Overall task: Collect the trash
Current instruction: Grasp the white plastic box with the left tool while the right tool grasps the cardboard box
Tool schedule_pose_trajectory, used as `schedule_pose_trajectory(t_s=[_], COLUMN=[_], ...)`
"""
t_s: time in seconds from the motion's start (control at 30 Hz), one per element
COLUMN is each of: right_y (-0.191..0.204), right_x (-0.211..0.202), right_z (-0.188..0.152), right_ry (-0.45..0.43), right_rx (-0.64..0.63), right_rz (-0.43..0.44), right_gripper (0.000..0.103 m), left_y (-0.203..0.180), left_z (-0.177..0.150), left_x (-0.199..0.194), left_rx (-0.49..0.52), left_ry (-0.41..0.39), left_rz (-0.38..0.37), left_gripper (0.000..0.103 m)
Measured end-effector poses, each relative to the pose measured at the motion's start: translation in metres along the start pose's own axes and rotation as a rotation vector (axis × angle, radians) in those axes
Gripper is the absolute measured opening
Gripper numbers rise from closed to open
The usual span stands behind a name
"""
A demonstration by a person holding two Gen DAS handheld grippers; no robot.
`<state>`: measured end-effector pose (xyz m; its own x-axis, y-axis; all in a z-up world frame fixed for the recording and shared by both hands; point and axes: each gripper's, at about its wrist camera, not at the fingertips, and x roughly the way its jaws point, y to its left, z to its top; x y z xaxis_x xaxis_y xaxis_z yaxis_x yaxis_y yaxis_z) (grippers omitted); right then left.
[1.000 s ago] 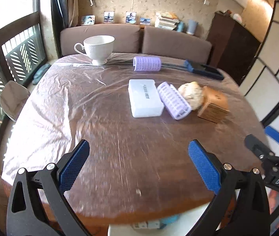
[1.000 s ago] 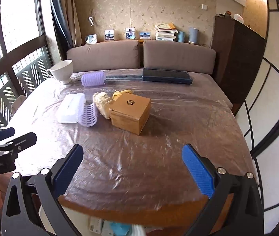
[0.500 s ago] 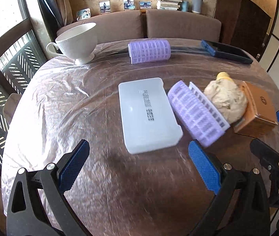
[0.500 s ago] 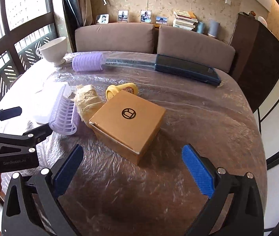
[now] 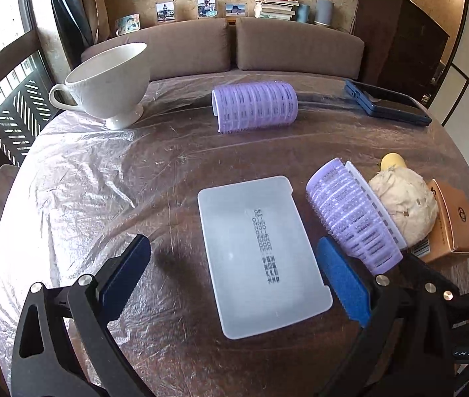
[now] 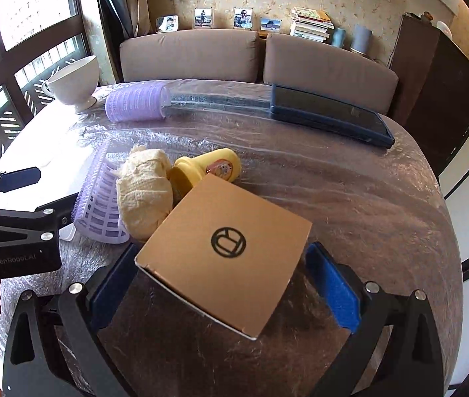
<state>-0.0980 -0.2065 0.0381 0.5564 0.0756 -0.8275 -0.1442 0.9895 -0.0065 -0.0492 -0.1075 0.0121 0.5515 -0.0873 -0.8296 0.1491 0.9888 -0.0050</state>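
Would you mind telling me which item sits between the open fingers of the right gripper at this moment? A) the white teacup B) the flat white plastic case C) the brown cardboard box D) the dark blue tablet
C: in the right wrist view the brown cardboard box lies between the spread blue pads of the right gripper, which has not closed on it.

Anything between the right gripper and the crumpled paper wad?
Yes. The cardboard box sits between the open right gripper and the crumpled paper wad, which lies behind the box's far-left corner. A purple hair roller flanks the wad's left; a yellow cap lies to its right.
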Motion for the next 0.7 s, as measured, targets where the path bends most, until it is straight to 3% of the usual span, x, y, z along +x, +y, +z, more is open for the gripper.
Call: schedule_pose_trajectory(t_s=[0.23, 0.3, 0.5, 0.6, 0.7], right_y=[-0.002, -0.002, -0.004, -0.004, -0.006], right_x=[0.001, 0.003, 0.003, 0.003, 0.002], right_z=[0.003, 0.003, 0.001, 0.0, -0.001], right_ry=[-0.001, 0.002, 0.006, 0.002, -0.002], right_rx=[0.023, 0.029, 0.038, 0.033, 0.038], right_rz=[0.006, 0.015, 0.028, 0.02, 0.019], right_gripper=[0.097, 0.09, 0.083, 0.077, 0.077], left_y=[0.001, 0.001, -0.004, -0.007, -0.011], left_z=[0.004, 0.004, 0.005, 0.005, 0.006], left_x=[0.005, 0.005, 0.005, 0.003, 0.0], left_rx=[-0.007, -0.006, 0.007, 0.026, 0.043], left_ry=[0.004, 0.003, -0.002, -0.008, -0.011], left_rz=[-0.011, -0.005, -0.002, -0.007, -0.021], left_gripper=[0.1, 0.097, 0.094, 0.082, 0.059])
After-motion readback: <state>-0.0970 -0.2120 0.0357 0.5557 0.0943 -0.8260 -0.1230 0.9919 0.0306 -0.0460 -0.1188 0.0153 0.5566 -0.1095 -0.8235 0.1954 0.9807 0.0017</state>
